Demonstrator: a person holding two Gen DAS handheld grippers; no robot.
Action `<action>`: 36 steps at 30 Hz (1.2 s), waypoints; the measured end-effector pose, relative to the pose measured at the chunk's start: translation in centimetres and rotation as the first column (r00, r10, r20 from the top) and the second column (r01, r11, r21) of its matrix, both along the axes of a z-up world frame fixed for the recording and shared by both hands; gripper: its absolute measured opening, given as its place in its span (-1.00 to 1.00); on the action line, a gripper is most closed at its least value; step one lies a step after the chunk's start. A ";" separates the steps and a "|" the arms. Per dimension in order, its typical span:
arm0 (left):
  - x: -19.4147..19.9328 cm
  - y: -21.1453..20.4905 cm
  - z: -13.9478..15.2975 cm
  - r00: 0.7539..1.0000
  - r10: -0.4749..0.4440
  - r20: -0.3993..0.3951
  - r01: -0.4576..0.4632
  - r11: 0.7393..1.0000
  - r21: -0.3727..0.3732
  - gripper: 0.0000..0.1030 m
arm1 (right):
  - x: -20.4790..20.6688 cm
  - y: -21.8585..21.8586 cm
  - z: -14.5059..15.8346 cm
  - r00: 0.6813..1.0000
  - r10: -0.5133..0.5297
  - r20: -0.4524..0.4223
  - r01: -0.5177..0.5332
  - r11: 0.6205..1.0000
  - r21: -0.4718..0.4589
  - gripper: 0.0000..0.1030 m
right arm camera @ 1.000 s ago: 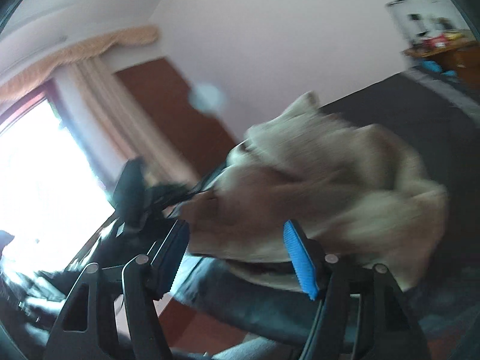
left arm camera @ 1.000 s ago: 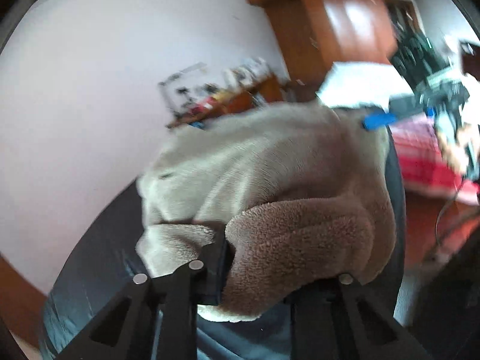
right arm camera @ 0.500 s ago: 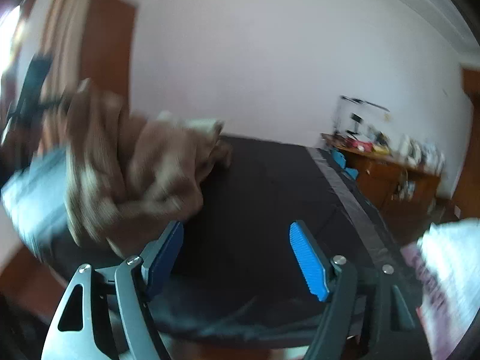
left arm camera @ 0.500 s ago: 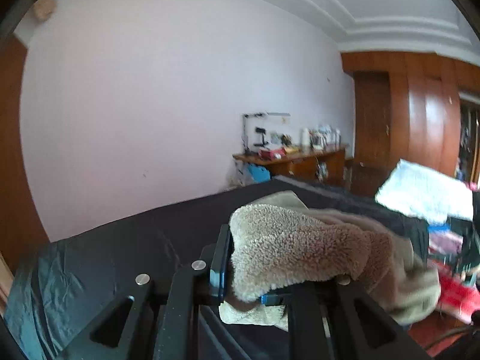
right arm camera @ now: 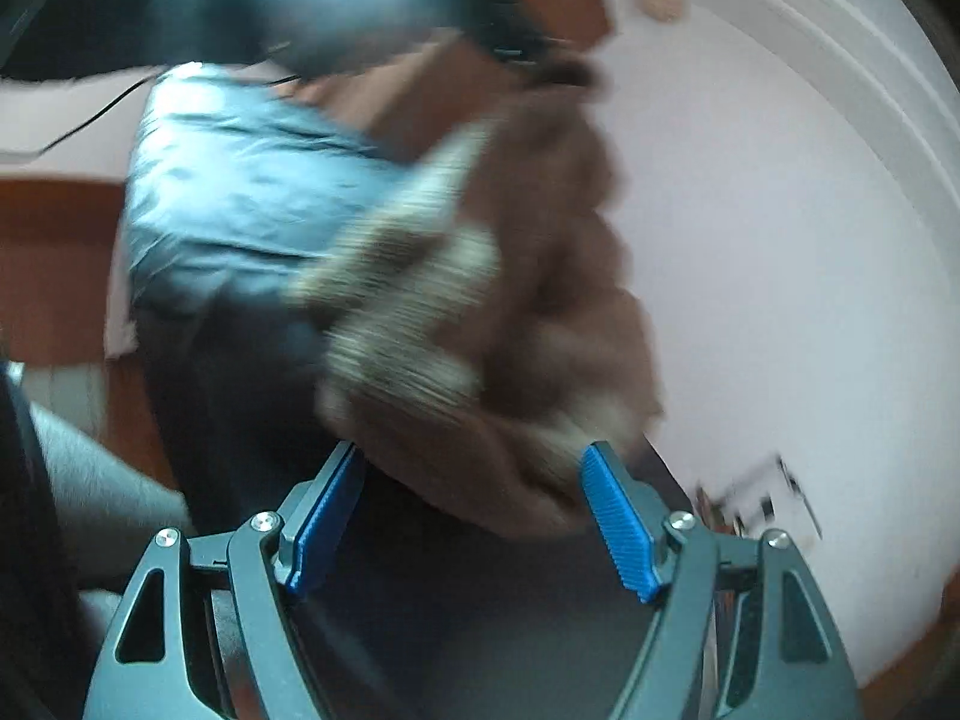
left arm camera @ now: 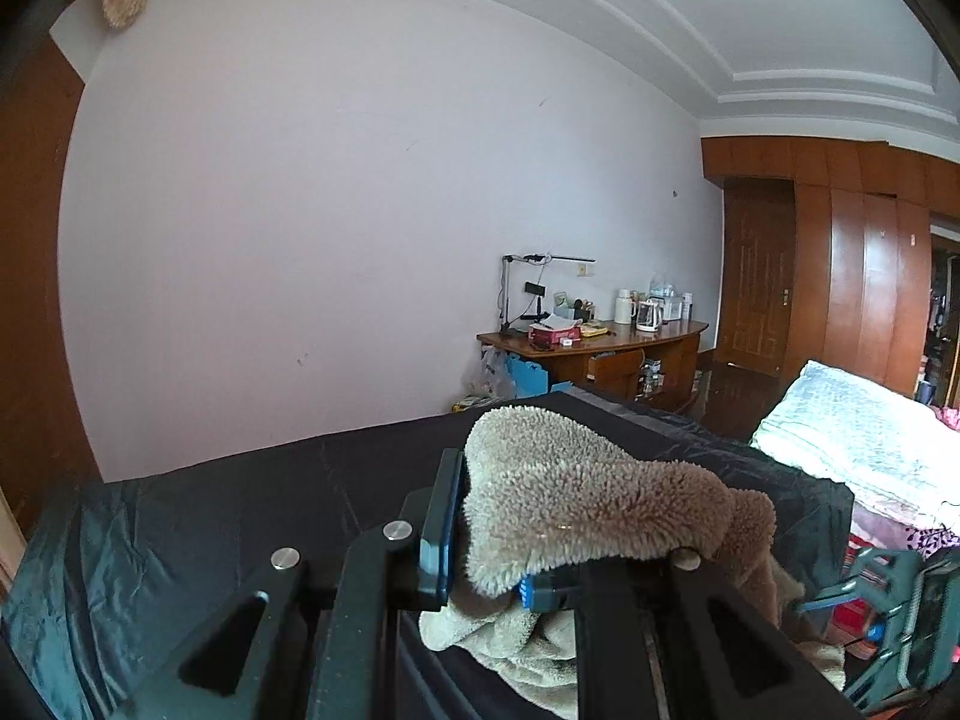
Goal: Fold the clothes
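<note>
Left gripper (left arm camera: pixel 480 546) pinches the fuzzy tan fleece garment (left arm camera: pixel 576 498), lifting it off the black bed sheet (left arm camera: pixel 252 504); right gripper (right arm camera: pixel 471 516) gapes empty, garment at twelve o'clock.

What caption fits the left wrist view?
Left gripper clamps a fuzzy tan garment above the dark-covered bed.

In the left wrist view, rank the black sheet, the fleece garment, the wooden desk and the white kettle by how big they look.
1. black sheet, spanning most of the lower frame
2. fleece garment, enlarged by nearness to the camera, since the left gripper holds it
3. wooden desk, shrunk by distance
4. white kettle, the smallest
</note>
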State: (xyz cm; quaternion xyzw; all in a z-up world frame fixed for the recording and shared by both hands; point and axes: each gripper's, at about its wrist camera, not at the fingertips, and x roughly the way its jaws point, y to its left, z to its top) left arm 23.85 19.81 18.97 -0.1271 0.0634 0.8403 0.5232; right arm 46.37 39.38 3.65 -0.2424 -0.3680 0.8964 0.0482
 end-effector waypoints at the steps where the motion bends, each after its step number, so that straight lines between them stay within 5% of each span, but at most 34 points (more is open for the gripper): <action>1: 0.0 0.1 0.0 1.000 0.000 0.001 0.000 1.000 0.001 -0.68 | -0.8 0.2 -0.2 1.000 0.002 0.012 -0.002 1.000 0.004 0.52; 3: -0.2 0.3 -0.1 1.000 0.006 0.007 -0.006 1.000 0.003 -0.68 | -2.4 1.1 -0.1 0.999 -0.034 0.036 0.035 0.999 -0.029 0.25; 4: -0.3 0.4 -0.2 1.000 0.011 0.013 -0.011 1.000 0.004 -0.68 | -3.3 2.1 0.2 0.996 -0.068 0.051 0.072 0.995 -0.073 -0.15; 7: -0.9 -0.5 -0.6 0.998 0.031 0.053 -0.033 0.999 0.026 -0.69 | -4.4 5.0 2.2 0.990 -0.135 0.034 0.140 0.957 -0.254 -0.65; 10: -1.2 -0.9 -1.5 0.996 0.042 0.083 -0.045 0.998 0.035 -0.69 | -3.5 6.8 5.6 0.970 -0.222 -0.098 0.180 0.929 -0.323 -0.72; 14: 0.5 -1.4 -3.4 0.995 -0.017 0.102 0.014 0.999 0.034 -0.68 | 0.1 9.4 13.9 0.859 -0.353 -0.371 0.189 0.892 -0.411 -0.77; 19: 4.9 -0.3 -6.4 0.995 -0.101 0.024 0.103 0.993 -0.050 -0.67 | 1.9 11.0 20.3 0.781 -0.398 -0.481 0.137 0.861 -0.489 -0.78; 23: 7.4 1.4 -9.3 0.990 -0.130 -0.060 0.118 0.977 -0.176 -0.67 | 0.3 9.6 20.2 0.799 -0.391 -0.457 0.151 0.866 -0.477 -0.78; 28: 7.9 1.3 -10.6 0.985 -0.137 -0.106 0.111 0.969 -0.223 -0.67 | 0.1 8.0 19.9 0.782 -0.408 -0.471 0.152 0.858 -0.491 -0.78; 32: 8.4 0.8 -9.9 0.977 -0.147 -0.153 0.112 0.970 -0.215 -0.67 | 1.4 7.9 20.7 0.742 -0.423 -0.520 0.121 0.848 -0.516 -0.78; 36: 9.8 1.1 -8.8 0.961 -0.197 -0.193 0.157 0.966 -0.204 -0.67 | 3.8 6.0 23.6 0.668 -0.380 -0.641 0.061 0.885 -0.461 -0.78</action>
